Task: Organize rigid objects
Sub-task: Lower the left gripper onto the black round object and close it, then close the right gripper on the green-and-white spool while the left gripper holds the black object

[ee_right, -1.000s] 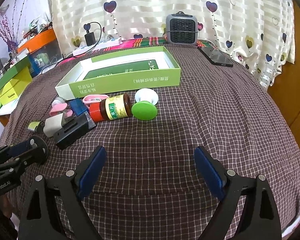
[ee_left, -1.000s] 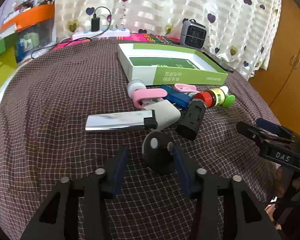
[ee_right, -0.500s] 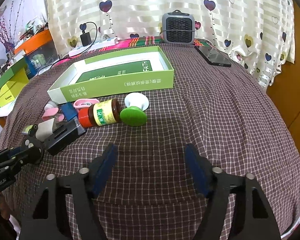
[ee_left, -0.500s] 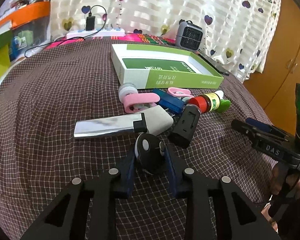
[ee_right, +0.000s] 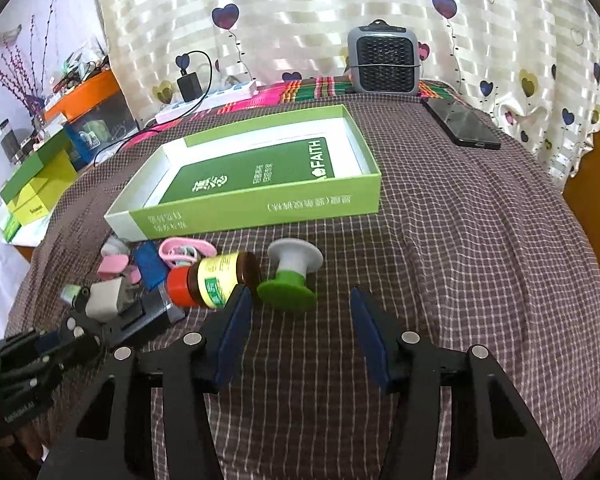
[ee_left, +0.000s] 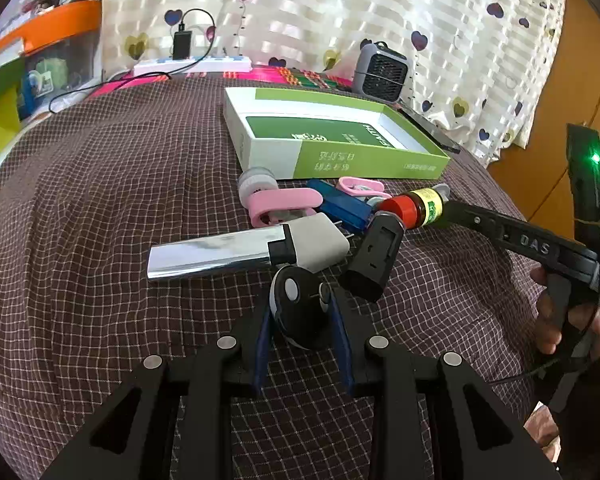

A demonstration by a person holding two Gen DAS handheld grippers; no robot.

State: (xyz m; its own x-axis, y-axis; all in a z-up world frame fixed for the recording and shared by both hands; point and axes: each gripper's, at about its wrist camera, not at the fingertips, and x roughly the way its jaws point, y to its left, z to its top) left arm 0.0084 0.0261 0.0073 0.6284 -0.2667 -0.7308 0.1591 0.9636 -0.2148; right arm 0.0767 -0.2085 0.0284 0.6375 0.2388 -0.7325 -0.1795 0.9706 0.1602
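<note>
My left gripper [ee_left: 300, 314] is shut on a round black fob with white buttons [ee_left: 300, 300], low over the checked cloth. Just beyond lie a silver flat case [ee_left: 212, 252], a white charger [ee_left: 318, 242], a black holder [ee_left: 374, 258], pink clips [ee_left: 280, 204] and a red-capped bottle [ee_left: 414, 208]. My right gripper [ee_right: 300, 300] is closing. A green-and-white spool [ee_right: 290, 280] sits at its fingertips, nearer the left pad, and neither pad touches it. The bottle [ee_right: 216, 280] lies left of that pad. Behind stands an open green box [ee_right: 364, 204], nothing in it.
A grey heater [ee_right: 384, 60] and a black phone [ee_right: 460, 124] sit at the far right. A power strip with a charger [ee_left: 192, 66] lies at the back. Green and yellow boxes [ee_right: 40, 184] stand off the left edge. A hand [ee_left: 560, 320] holds the right gripper.
The left jaws closed onto the black fob and stayed there. The right gripper moved forward to the green spool while its jaws narrowed.
</note>
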